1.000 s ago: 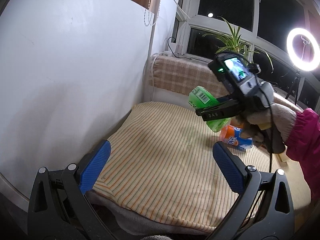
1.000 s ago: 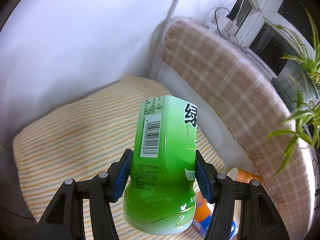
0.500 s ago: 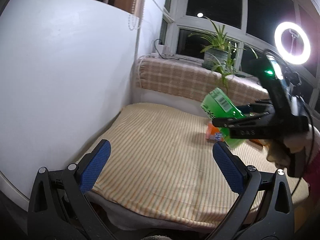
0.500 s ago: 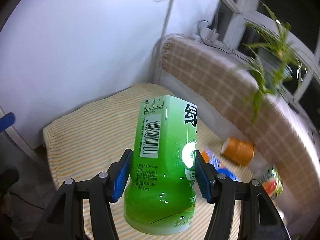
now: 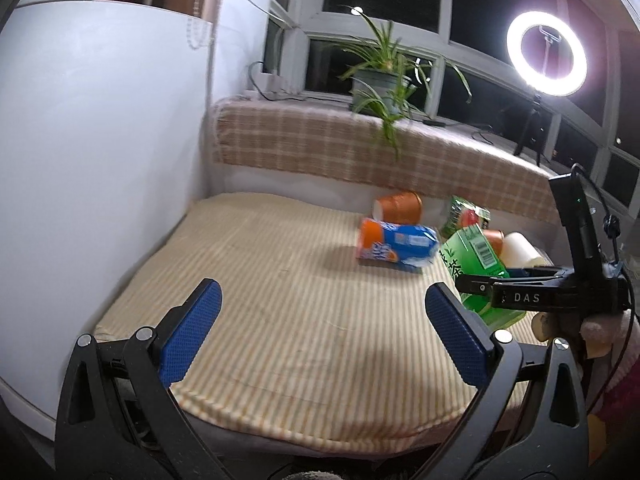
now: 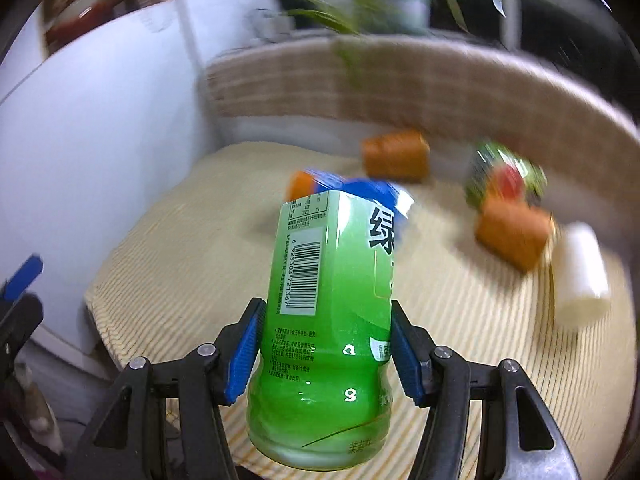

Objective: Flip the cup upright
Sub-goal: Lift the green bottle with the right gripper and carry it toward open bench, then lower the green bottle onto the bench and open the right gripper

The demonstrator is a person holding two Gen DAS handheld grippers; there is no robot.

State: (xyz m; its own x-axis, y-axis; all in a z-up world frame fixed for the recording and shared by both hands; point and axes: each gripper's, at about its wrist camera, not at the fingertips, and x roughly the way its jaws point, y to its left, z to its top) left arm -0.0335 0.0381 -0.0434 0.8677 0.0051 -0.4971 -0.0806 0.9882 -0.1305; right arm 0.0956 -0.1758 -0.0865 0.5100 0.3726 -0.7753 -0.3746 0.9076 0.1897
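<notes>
My right gripper (image 6: 326, 354) is shut on a green cup (image 6: 332, 320) with a barcode label, held in the air and tilted over the striped mat (image 6: 180, 264). In the left wrist view the same green cup (image 5: 476, 264) shows at the right, clamped in the right gripper (image 5: 480, 292). My left gripper (image 5: 320, 332) is open and empty above the near part of the mat (image 5: 280, 280).
Several cups lie on their sides at the back: an orange and blue one (image 5: 394, 244), an orange one (image 5: 398, 205), a green and red one (image 5: 464, 214), a white one (image 6: 580, 276). A white wall (image 5: 80, 160) stands left. A plaid ledge (image 5: 320, 144) holds a plant (image 5: 380, 80).
My right gripper has carried the green cup rightward and lower, away from the mat's middle. The view has turned, so the lying cups now show.
</notes>
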